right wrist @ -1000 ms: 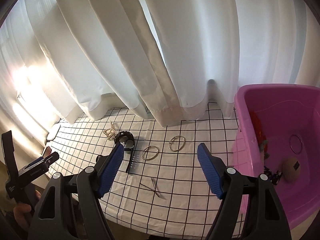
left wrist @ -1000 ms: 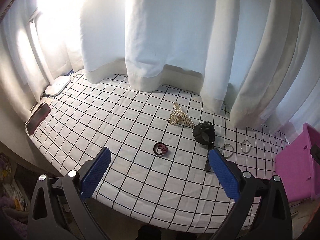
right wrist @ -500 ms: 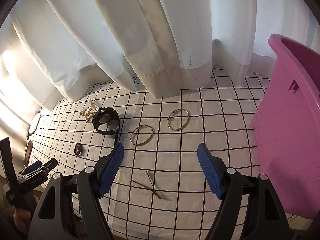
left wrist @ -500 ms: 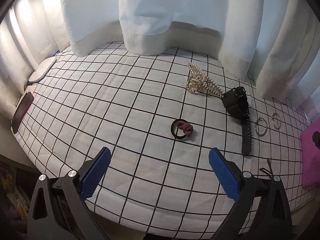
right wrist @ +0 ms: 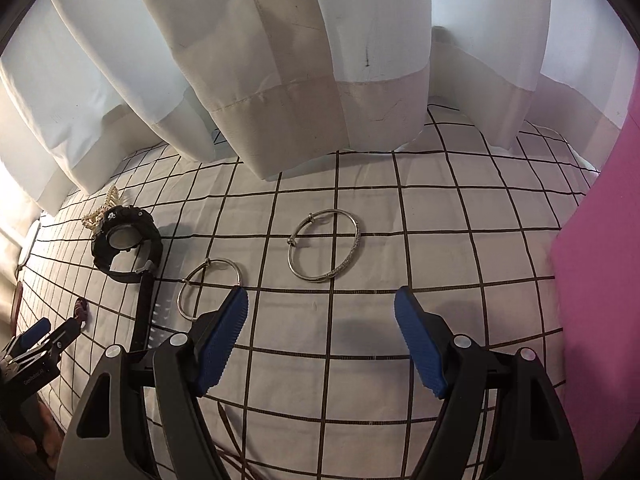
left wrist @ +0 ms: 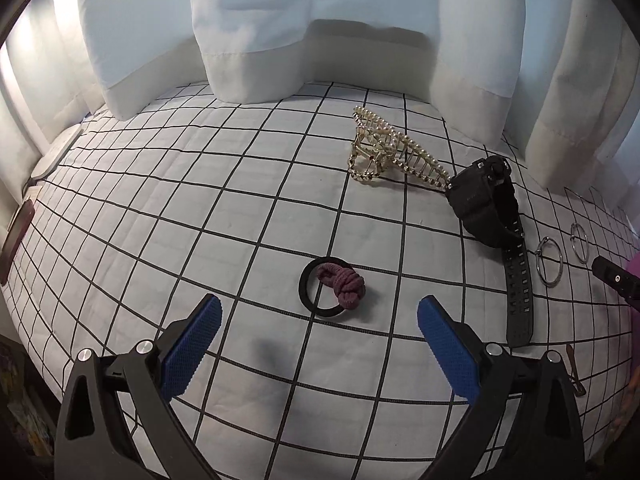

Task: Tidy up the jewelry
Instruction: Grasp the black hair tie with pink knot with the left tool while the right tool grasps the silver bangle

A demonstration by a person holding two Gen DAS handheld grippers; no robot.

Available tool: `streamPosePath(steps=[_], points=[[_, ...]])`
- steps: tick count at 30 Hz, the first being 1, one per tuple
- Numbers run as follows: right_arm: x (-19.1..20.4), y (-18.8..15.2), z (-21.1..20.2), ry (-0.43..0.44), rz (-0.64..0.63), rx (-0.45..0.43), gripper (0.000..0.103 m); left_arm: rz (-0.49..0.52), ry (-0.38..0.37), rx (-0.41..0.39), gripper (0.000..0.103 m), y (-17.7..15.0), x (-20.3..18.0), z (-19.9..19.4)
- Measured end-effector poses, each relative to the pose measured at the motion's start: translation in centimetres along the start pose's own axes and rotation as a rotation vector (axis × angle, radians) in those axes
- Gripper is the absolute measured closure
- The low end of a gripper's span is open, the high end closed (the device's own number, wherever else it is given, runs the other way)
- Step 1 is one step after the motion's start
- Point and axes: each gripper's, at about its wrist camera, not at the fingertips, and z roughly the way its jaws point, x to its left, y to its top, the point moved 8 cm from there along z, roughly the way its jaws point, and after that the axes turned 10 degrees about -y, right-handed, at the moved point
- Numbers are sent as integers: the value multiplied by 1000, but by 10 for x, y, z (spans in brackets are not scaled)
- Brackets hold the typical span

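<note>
My left gripper [left wrist: 318, 320] is open and empty, just short of a black hair tie with a maroon knot [left wrist: 332, 286] on the checked cloth. Beyond lie a gold pearl hair claw [left wrist: 390, 152], a black watch [left wrist: 490, 216] and two silver bangles [left wrist: 550, 262]. My right gripper [right wrist: 320, 320] is open and empty, low over the cloth, just short of the larger silver bangle [right wrist: 325, 245]. The smaller bangle [right wrist: 208, 290] lies by its left finger. The watch [right wrist: 126, 246] is further left.
The pink bin's wall [right wrist: 600, 280] stands close at the right. White curtains [right wrist: 300, 80] hang along the back of the table. A dark phone [left wrist: 16, 236] lies at the far left edge. A thin hairpin [left wrist: 572, 368] lies near the front right.
Both grippers have dropped down and moved forward over the cloth. The left has closed in on the hair tie, the right on the larger bangle. Both stay open.
</note>
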Motion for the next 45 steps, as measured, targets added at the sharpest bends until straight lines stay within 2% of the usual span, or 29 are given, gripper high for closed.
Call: streamPosePath(steps=[13, 16, 19, 25, 35, 38, 42, 43, 44, 45], points=[[1, 16, 27, -89, -56, -23, 30, 3, 23, 16, 7, -5, 12, 19], [6, 19, 32, -123, -99, -24, 27, -1, 24, 17, 7, -5, 11, 19], [10, 23, 36, -122, -98, -32, 24, -6, 22, 15, 6, -4, 11, 21], [11, 27, 47, -138, -80, -37, 9, -37, 16, 8, 6, -2, 11, 25], [-1, 32, 44, -128, -90, -77, 9, -28, 13, -31, 6, 0, 10, 24], [0, 31, 43, -128, -86, -79, 9, -7, -4, -32, 12, 0, 7, 22], [5, 26, 40, -123, -83, -86, 11, -15, -2, -50, 28, 0, 9, 17], [6, 25, 39, -120, -88, -88, 14, -12, -2, -53, 32, 1, 9, 16], [8, 25, 37, -114, -97, -96, 22, -6, -5, -56, 35, 1, 9, 15], [13, 24, 34, -112, -107, -107, 29, 2, -9, -58, 42, 1, 8, 14]])
